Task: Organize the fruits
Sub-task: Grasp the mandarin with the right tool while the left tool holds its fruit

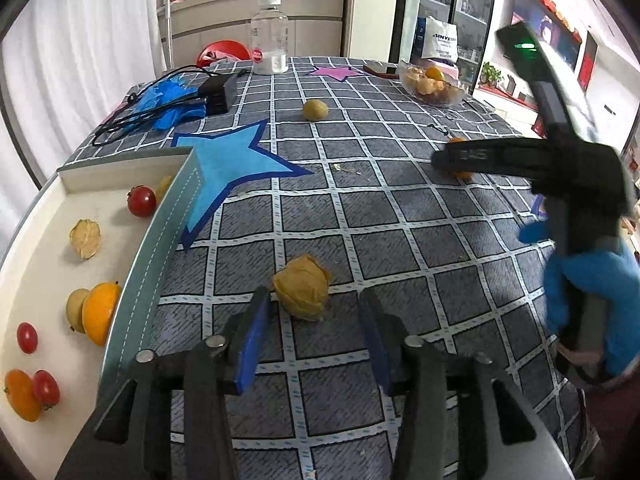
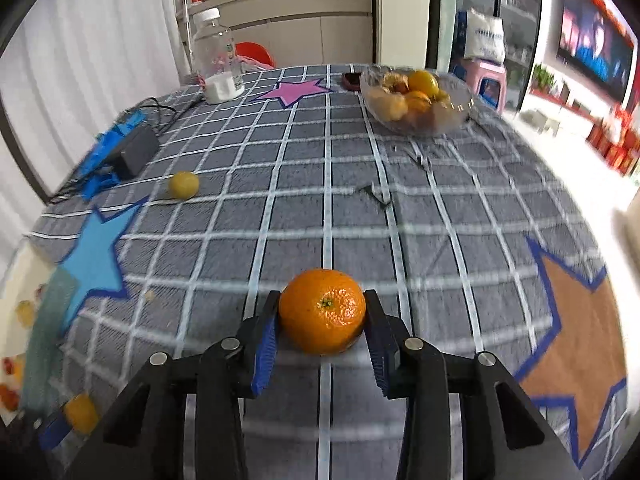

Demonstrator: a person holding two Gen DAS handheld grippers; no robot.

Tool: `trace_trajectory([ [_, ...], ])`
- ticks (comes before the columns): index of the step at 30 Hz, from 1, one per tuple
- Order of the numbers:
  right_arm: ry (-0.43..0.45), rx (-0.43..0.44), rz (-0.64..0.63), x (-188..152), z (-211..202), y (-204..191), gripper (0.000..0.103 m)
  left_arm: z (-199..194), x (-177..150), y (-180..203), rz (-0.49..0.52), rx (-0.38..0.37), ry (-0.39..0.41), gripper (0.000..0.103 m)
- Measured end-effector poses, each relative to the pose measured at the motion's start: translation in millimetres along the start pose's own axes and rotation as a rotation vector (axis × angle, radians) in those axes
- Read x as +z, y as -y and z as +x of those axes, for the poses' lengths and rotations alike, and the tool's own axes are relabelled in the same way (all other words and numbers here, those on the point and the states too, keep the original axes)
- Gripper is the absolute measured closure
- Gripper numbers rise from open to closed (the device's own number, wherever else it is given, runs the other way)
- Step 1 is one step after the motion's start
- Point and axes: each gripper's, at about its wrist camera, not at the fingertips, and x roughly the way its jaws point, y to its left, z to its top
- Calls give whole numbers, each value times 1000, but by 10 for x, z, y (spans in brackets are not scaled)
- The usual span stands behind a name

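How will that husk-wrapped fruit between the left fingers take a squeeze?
The husked fruit looks papery and puffed, so it will probably crumple under firm pressure. It seems light, so a nudge may scoot it across the tablecloth. The left gripper stands open around it, not pressing.

Bright indoor light, fisheye-warped edges, right view motion-blurred.

White shopping bag [image 1: 441, 39] beyond far table edge: dark print, top line reads roughly "SINVE…", last letters unclear, smaller lines below illegible. Bottle [image 1: 269, 36]: round red label, text too small to read. Right gripper [image 1: 460, 156] finger: embossed marking, illegible.
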Motion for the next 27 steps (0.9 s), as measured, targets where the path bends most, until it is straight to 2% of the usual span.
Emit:
trace_trajectory([
  [2,-10,45,25,-90,-96,40,62,28,14,23,6,21,-9,39],
  [7,-2,133,70,-585,-455,238,62,74,70,32,7,29,-13,41],
  [8,4,138,77,-639,-495,257,62,74,70,26,4,35,-7,49],
  [9,20,143,92,-745,-577,303,62,60,71,19,1,33,-1,67],
  [10,31,147,104,-797,-620,328,62,53,72,13,1,34,0,76],
  [14,83,178,165,-1016,-766,423,62,-29,21,-14,-13,16,1,76],
  [17,107,190,183,-1039,-808,471,62,-153,-72,-3,-13,6,14,76],
  [22,106,214,233,-1023,-783,540,62,-265,-212,36,8,22,38,76],
  [27,104,204,222,-1028,-778,530,62,-222,-324,37,4,37,51,76],
])
